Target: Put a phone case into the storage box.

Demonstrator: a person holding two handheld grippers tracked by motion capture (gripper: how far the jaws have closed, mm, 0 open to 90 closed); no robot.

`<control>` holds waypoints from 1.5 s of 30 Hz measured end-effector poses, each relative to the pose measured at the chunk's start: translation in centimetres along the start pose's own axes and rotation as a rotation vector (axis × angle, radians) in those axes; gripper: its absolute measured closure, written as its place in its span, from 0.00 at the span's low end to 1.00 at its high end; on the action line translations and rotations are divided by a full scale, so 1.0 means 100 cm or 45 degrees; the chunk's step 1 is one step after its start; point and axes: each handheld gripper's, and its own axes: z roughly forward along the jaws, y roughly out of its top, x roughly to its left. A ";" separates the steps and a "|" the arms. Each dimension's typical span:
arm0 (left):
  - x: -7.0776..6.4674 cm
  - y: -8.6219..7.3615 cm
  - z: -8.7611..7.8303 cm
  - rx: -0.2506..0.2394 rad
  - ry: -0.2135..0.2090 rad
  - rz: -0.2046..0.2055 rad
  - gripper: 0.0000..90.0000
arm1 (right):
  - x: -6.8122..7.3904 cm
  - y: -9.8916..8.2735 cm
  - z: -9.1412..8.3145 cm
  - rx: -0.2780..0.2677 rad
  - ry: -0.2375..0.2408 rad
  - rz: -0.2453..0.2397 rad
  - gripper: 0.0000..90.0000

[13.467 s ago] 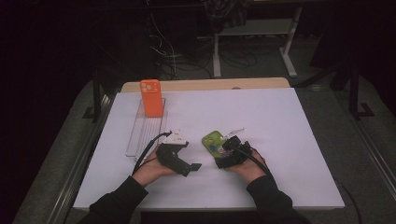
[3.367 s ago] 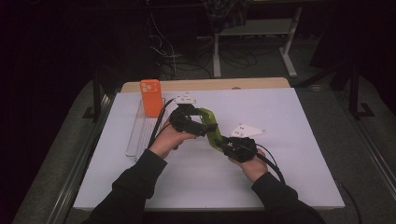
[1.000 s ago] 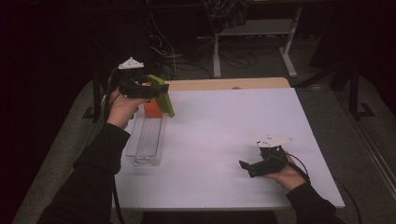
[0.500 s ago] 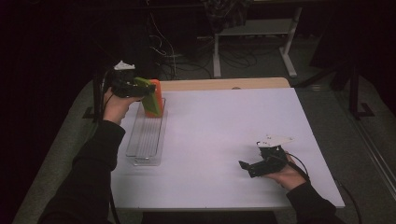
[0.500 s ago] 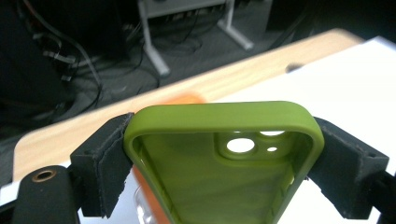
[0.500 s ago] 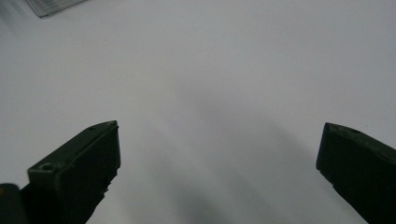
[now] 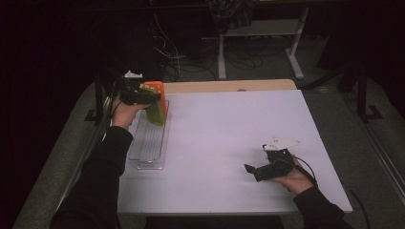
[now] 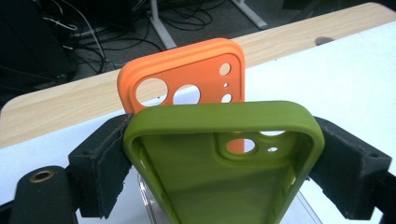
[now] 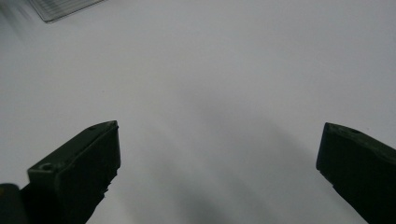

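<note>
1. The left gripper (image 7: 143,98) had sunk toward the clear rack (image 7: 149,143) at upper left, clamping the green case (image 8: 224,158).
2. The orange case (image 8: 187,79) already stood there; slotting green remained.
3. The right gripper (image 7: 258,169) rested open, lower right.

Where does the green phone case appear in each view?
High view: green case at upper left, held in the left tool above the clear rack, just in front of the orange case.
Left gripper view: green case at centre bottom, pressed between the pads.
Right gripper view: not in it.
Shared landmark: the orange case right behind it.
</note>
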 end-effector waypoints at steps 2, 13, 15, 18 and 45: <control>-0.001 0.000 0.002 0.002 0.007 0.002 0.15 | 0.000 0.000 0.000 -0.005 0.001 -0.005 0.00; -0.005 0.000 0.009 0.000 0.007 -0.003 0.08 | 0.001 0.000 -0.001 -0.005 0.008 0.000 0.00; -0.004 0.000 0.009 -0.001 0.003 -0.013 0.06 | 0.001 0.000 -0.001 -0.006 0.010 -0.001 0.00; -0.003 0.000 0.005 -0.010 0.009 -0.014 0.03 | 0.001 0.000 -0.001 -0.005 0.013 -0.002 0.00; -0.063 -0.040 -0.089 -0.111 -0.380 0.197 0.03 | 0.001 0.006 -0.007 -0.033 0.015 -0.018 0.00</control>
